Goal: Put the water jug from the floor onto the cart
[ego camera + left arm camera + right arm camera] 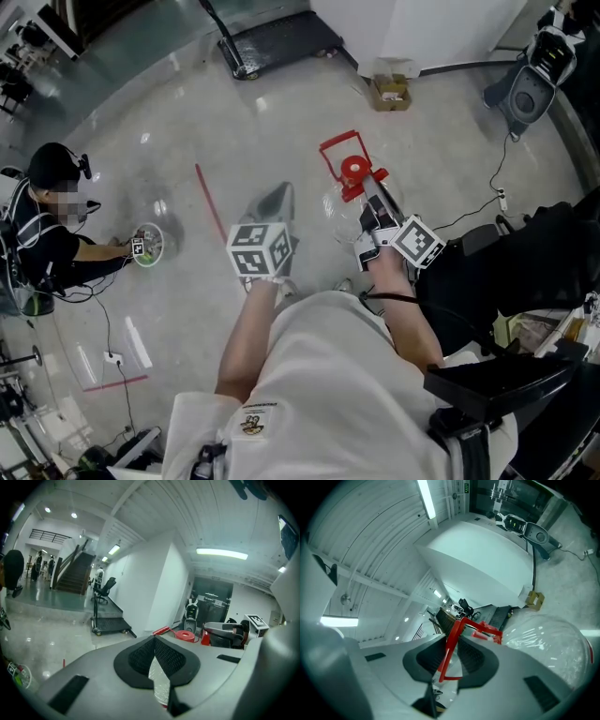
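While the water jug (548, 644) hangs, it seems, just off the floor, clear body down and red cap (354, 171) up, its long axis stands near upright; the right gripper (451, 641) pinches its red handle (337, 148) from the near side; the left gripper (155, 644), beside it, has its jaws pressed almost together on nothing; the cart (277, 42) lies well ahead of both.

bright, even indoor light from ceiling strip lights (221, 553); glare streaks on the glossy floor (169, 122). both gripper views bulge fisheye-style, with dark vignetted corners.
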`<state>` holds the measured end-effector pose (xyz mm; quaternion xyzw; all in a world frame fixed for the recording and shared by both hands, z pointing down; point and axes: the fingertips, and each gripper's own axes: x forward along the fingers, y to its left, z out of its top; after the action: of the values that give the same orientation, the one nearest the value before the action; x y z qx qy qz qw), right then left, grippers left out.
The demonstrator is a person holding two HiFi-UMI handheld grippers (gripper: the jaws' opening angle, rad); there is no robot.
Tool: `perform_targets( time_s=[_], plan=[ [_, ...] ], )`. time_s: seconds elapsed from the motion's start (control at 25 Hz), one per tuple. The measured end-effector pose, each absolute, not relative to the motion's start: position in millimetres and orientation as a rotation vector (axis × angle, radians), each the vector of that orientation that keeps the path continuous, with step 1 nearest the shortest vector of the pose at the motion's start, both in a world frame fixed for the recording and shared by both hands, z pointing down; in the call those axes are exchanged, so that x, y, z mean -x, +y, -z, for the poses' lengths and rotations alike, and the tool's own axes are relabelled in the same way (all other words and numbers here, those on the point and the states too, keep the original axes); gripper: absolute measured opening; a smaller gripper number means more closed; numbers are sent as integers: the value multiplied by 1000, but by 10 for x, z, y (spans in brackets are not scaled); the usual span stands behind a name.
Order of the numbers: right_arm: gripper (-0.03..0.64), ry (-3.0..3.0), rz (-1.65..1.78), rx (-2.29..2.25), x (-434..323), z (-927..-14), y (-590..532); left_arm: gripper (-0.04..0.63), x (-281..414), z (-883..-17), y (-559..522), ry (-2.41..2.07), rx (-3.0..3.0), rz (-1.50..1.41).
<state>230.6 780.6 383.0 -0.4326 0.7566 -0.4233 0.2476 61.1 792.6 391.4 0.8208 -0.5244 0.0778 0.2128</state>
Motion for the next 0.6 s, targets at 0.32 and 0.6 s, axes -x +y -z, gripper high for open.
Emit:
perform_targets(
  time_s=[0.32,0.6],
  plan=[
    [77,2075,1168,1181,-2512,-3935,7727,2,-775,-3993,7867,-1472,-2255,-208],
    [77,2099,1159,1158,-2421,-3847,7745,2,-661,-3951,7908,-1502,-2228,-214]
  ],
)
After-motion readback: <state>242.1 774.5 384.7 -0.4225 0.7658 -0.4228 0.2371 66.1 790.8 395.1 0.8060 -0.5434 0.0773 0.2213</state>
